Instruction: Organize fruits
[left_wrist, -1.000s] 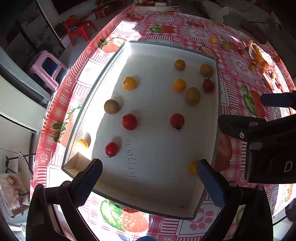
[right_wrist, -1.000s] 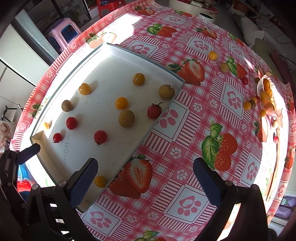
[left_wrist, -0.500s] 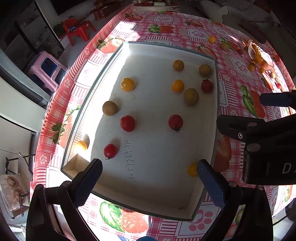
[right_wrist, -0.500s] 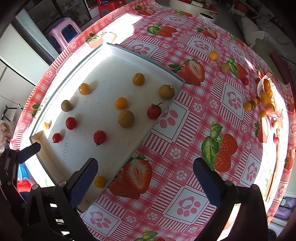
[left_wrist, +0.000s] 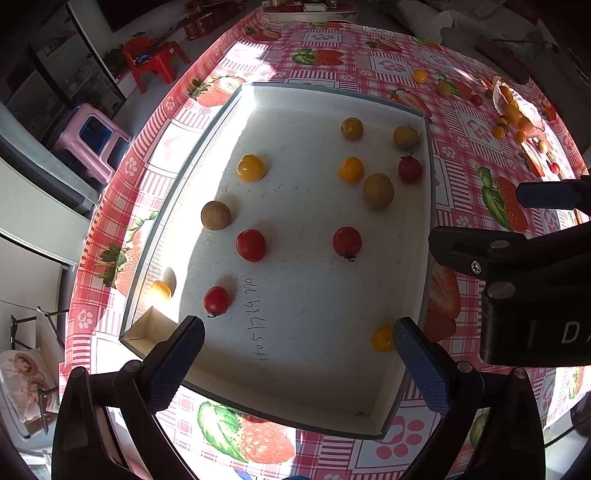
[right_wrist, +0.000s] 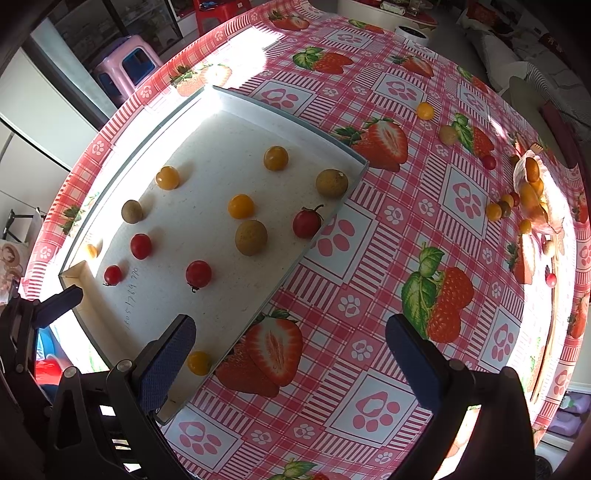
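A shallow white tray (left_wrist: 314, 369) (right_wrist: 155, 306) lies on the strawberry tablecloth and holds several small fruits: red tomatoes (left_wrist: 251, 244) (right_wrist: 198, 273), yellow ones (left_wrist: 251, 168) (right_wrist: 241, 206) and brown ones (left_wrist: 216, 215) (right_wrist: 251, 237). My left gripper (left_wrist: 295, 354) is open and empty above the tray's near edge. My right gripper (right_wrist: 290, 354) is open and empty above the tray's right corner; it shows in the left wrist view (left_wrist: 517, 229). A yellow fruit (right_wrist: 198, 363) lies by its left finger.
More loose fruits (right_wrist: 424, 110) lie on the cloth at the far right, beside a small dish of fruits (right_wrist: 535, 184) (left_wrist: 517, 110). A pink stool (left_wrist: 92, 136) and a red chair (left_wrist: 151, 55) stand on the floor past the table's left edge.
Both grippers stay open and nearly still. The left view has shifted only slightly over the tray.
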